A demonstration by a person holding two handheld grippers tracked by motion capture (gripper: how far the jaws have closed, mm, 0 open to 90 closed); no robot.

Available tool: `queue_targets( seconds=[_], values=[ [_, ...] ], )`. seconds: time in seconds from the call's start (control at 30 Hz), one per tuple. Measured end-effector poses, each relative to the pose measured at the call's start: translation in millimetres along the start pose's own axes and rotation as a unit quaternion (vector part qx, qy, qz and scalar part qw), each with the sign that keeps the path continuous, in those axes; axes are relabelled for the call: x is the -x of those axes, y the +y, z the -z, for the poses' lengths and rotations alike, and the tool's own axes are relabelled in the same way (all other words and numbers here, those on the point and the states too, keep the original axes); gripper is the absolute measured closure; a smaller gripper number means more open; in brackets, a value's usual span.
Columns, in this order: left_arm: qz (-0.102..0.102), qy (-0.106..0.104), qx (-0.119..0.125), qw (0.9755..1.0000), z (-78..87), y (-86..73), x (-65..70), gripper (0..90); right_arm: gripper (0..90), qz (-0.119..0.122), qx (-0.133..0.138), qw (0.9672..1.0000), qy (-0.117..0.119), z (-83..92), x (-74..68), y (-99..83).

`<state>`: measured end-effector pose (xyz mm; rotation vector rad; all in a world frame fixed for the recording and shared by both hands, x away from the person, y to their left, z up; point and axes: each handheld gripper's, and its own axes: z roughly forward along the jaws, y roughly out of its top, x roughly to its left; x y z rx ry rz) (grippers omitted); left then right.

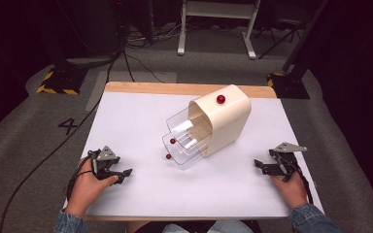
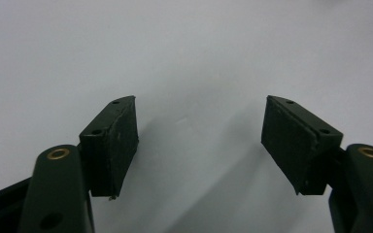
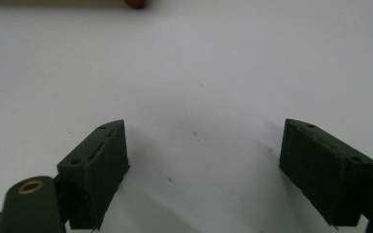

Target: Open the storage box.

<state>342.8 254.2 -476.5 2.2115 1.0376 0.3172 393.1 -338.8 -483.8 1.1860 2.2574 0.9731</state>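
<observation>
A cream drawer cabinet point(image 1: 226, 121) lies at the middle of the white table point(image 1: 136, 111), with a red knob point(image 1: 220, 99) on its upper face. Two clear drawers point(image 1: 184, 145) stick out of it toward the front left, each with a red knob point(image 1: 173, 141), and white pieces lie inside. My left gripper point(image 1: 123, 175) rests at the front left, open, with only bare table between its pads point(image 2: 121, 141). My right gripper point(image 1: 261, 167) sits at the front right, open too, its pads point(image 3: 97, 165) empty. A red knob point(image 3: 136, 3) peeks in at the top of the right gripper view.
The table's wooden far edge point(image 1: 175, 88) borders grey carpet. Cables point(image 1: 126, 53) run across the floor, a stand base with yellow-black tape point(image 1: 58, 80) sits at the far left, another base point(image 1: 286, 82) at the far right, and white desk legs point(image 1: 250, 43) stand behind.
</observation>
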Motion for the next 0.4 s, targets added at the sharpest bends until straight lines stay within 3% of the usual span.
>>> queue_targets(
  seconds=[0.07,0.17,0.2,0.4],
  values=[
    [0.004,-0.005,0.0,1.0,-1.7,0.3,1.7,21.9,17.8,0.0,0.0,1.0,0.0,0.0,0.1,0.0],
    [-0.015,-0.003,-0.003,0.9999,-4.8,-0.6,5.5,11.6,17.8,0.0,0.0,1.0,0.0,0.0,0.0,0.0],
    [-0.024,0.005,-0.001,0.9997,-5.8,-1.9,7.8,11.5,17.8,0.001,0.0,1.0,0.0,0.0,0.1,0.0],
    [-0.02,0.003,0.0,0.9998,-5.8,-2.3,8.4,11.5,17.8,0.0,0.0,1.0,0.0,0.0,0.1,0.0]
  ],
)
